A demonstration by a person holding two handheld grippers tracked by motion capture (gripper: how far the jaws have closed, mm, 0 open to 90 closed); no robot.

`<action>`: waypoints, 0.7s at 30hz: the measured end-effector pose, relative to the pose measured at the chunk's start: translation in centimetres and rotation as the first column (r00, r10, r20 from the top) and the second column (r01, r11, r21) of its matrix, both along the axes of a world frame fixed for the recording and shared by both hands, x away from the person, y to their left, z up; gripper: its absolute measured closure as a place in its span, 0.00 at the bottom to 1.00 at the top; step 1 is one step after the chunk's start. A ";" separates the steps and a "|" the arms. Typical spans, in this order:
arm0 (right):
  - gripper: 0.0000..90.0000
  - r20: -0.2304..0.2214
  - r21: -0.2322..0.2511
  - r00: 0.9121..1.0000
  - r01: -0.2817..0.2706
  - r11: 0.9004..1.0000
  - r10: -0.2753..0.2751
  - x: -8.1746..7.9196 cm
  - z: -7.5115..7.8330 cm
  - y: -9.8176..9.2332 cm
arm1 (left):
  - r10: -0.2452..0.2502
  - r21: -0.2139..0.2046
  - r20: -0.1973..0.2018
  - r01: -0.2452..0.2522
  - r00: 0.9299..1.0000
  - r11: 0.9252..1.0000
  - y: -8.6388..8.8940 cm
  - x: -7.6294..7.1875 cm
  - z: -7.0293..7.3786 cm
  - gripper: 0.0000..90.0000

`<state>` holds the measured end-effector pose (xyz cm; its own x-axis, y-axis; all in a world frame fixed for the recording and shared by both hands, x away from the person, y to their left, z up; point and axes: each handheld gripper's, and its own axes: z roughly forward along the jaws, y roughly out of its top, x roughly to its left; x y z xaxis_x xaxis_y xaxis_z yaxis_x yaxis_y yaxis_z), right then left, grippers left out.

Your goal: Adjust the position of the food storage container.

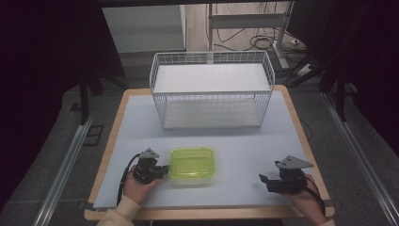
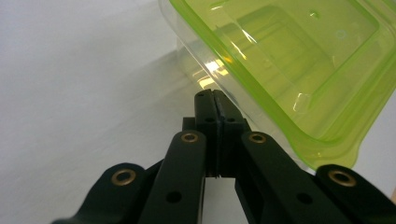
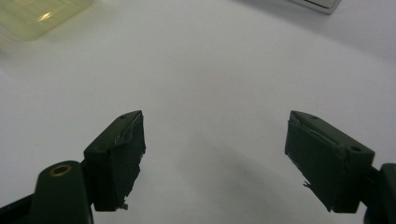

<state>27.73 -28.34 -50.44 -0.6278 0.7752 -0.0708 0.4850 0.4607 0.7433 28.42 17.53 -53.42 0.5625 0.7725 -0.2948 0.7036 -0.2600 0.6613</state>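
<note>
A clear plastic container with a lime-green lid (image 1: pixel 193 165) lies on the pale blue mat near the front of the table. My left gripper (image 1: pixel 164 170) is at the container's left side, held in a hand. In the left gripper view its jaws are pressed together with nothing between them, and the left gripper (image 2: pixel 211 95) has its tips right against the clear wall under the green lid (image 2: pixel 289 60). My right gripper (image 1: pixel 262 181) rests low at the front right, well apart from the container. In the right gripper view the right gripper (image 3: pixel 215 149) stands open over bare mat, and the container's corner (image 3: pixel 37 18) lies far off.
A white wire basket (image 1: pixel 211 89) with a shelf on top stands at the back middle of the table. The wooden table edge (image 1: pixel 301 132) frames the mat. Metal rails run along the floor on both sides.
</note>
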 end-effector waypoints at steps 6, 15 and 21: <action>0.22 0.000 0.002 1.000 -0.001 1.000 0.001 0.0 0.0 0.0 | -0.027 0.006 0.003 0.026 1.000 1.000 -1.6 0.8 0.1 1.00; 0.22 -0.002 0.001 1.000 -0.007 1.000 0.007 -0.1 0.0 0.1 | -0.062 0.018 0.011 0.062 0.998 0.998 -4.3 1.6 0.2 1.00; 0.22 -0.003 0.005 1.000 -0.007 1.000 0.007 -0.1 0.0 0.0 | -0.075 0.016 0.012 0.075 0.997 0.997 -5.8 1.9 0.3 1.00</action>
